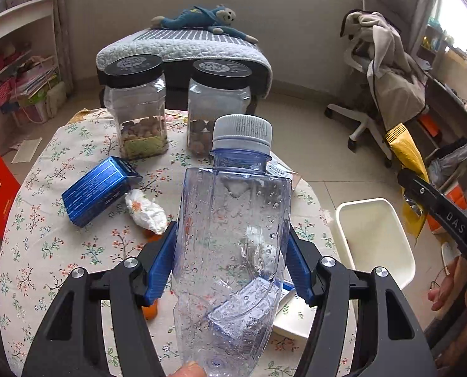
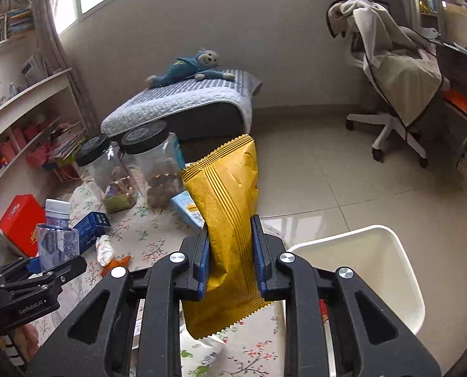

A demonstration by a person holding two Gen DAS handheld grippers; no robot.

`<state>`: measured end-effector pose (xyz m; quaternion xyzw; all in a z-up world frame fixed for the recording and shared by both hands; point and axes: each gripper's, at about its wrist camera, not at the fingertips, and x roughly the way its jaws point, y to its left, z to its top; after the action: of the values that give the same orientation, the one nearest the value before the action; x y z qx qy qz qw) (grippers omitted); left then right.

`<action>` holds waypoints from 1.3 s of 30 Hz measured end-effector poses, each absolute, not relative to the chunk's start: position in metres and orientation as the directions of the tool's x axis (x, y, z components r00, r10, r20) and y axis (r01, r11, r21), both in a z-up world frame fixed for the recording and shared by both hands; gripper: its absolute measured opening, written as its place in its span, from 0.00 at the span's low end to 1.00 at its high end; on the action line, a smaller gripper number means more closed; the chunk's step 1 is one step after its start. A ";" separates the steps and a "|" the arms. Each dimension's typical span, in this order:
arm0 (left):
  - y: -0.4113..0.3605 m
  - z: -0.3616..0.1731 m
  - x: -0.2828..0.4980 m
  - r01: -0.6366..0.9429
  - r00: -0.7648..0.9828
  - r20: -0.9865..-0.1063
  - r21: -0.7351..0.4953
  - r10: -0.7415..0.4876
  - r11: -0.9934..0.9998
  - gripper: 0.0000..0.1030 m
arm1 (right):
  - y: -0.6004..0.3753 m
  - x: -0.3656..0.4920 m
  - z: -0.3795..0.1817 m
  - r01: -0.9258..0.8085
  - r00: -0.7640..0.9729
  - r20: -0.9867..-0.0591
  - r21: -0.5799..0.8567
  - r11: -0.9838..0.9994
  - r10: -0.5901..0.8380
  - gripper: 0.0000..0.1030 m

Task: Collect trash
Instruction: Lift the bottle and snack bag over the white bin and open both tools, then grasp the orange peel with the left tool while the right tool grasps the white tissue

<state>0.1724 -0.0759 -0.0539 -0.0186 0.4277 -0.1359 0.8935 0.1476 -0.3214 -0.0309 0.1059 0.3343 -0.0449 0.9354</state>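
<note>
The left tool (image 1: 232, 264) grips an empty clear plastic bottle (image 1: 233, 245), its blue pads pressed to both sides of the body. The bottle stands cap-up in the centre of the left wrist view, droplets on its inner wall and a grey ribbed cap on top. A fingertip (image 1: 189, 370) shows at the bottom edge, just beside the bottle's base.

The right tool (image 2: 230, 260) is closed narrowly on a yellow snack wrapper (image 2: 230, 213), which is pinched at its middle; the crimped top end rises above the pads and the zigzag bottom end hangs below them.

Behind the bottle, the round worktop (image 1: 54, 251) carries a floral cloth. On it, left of centre in the left view, lie a blue box (image 1: 98, 190) and a crumpled white tissue (image 1: 145, 210) just beside it, with orange scraps (image 1: 150, 311) lower down. Two clear jars with black lids (image 1: 136, 106) stand at the far edge, each partly filled with nuts.

A white bin (image 2: 390, 270) sits on the tiled floor at the lower right of the right wrist view, just beside the worktop's edge. It looks empty as far as its inside shows.

Farther back are a padded bench with a blue plush toy (image 2: 189, 67) and a desk chair (image 2: 390, 78) draped with cloth.
</note>
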 end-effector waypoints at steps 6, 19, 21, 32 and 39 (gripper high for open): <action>-0.121 -0.054 0.164 0.295 0.584 -0.755 -0.143 -0.297 0.945 0.61 | -0.377 0.138 -0.045 0.312 0.704 -0.703 0.176 0.934 -0.103 0.23; -0.234 -0.063 0.152 0.386 0.502 -0.763 -0.223 -0.406 0.895 0.61 | -0.457 0.091 -0.036 0.592 0.661 -0.675 0.199 0.781 -0.328 0.83; -0.251 -0.064 0.149 0.403 0.494 -0.766 -0.217 -0.412 0.889 0.61 | -0.467 0.082 -0.032 0.625 0.656 -0.659 0.200 0.755 -0.369 0.86; -0.323 -0.066 0.145 0.465 0.458 -0.775 -0.209 -0.435 0.861 0.79 | -0.495 0.056 -0.022 0.703 0.625 -0.618 0.178 0.689 -0.478 0.88; -0.315 -0.065 0.142 0.456 0.513 -0.782 -0.100 -0.353 0.884 0.91 | -0.496 0.053 -0.023 0.718 0.605 -0.626 0.163 0.676 -0.492 0.93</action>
<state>0.1422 -0.3146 -0.0646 0.0594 0.4349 -0.2331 0.8678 0.0530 -0.4960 -0.0226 0.2036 0.2776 -0.3469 0.8724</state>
